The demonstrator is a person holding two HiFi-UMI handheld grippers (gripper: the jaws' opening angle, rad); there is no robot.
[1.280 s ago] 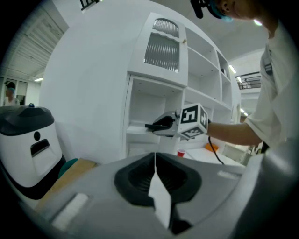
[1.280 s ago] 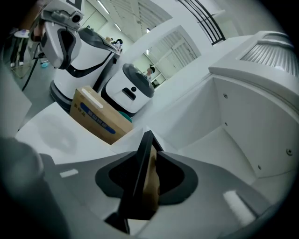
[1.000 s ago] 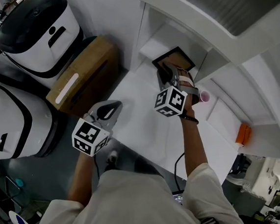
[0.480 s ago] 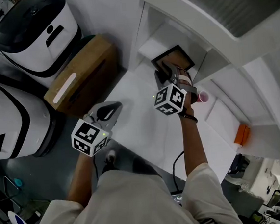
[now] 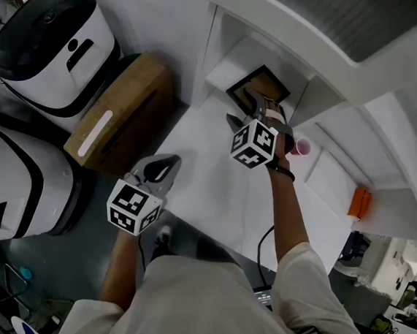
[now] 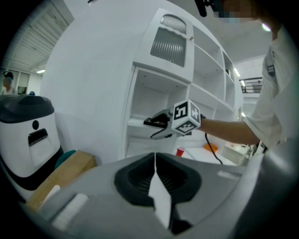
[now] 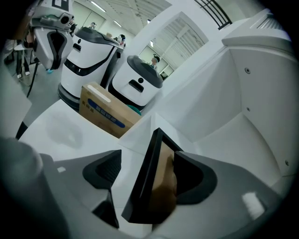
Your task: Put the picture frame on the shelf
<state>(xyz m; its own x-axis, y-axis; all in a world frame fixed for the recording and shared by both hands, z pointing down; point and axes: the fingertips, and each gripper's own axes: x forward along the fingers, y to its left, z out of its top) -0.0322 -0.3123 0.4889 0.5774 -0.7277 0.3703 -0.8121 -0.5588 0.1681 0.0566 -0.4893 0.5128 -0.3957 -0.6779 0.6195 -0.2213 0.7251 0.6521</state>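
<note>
Right gripper (image 5: 253, 111) reaches into the lower shelf (image 5: 223, 71) compartment, upper centre of the head view. Its jaws have just been opening and now stand well apart. The picture frame (image 7: 148, 183) stands on edge between them, tilted. The left pad is clear of the frame's black edge, and the right one lies close against its brown face. Left gripper (image 6: 155, 164) hangs at the worktop (image 5: 217, 180) edge, lower left, with its jaws shut together and nothing between them. A cardboard box (image 5: 121, 114) sits left of the worktop.
</note>
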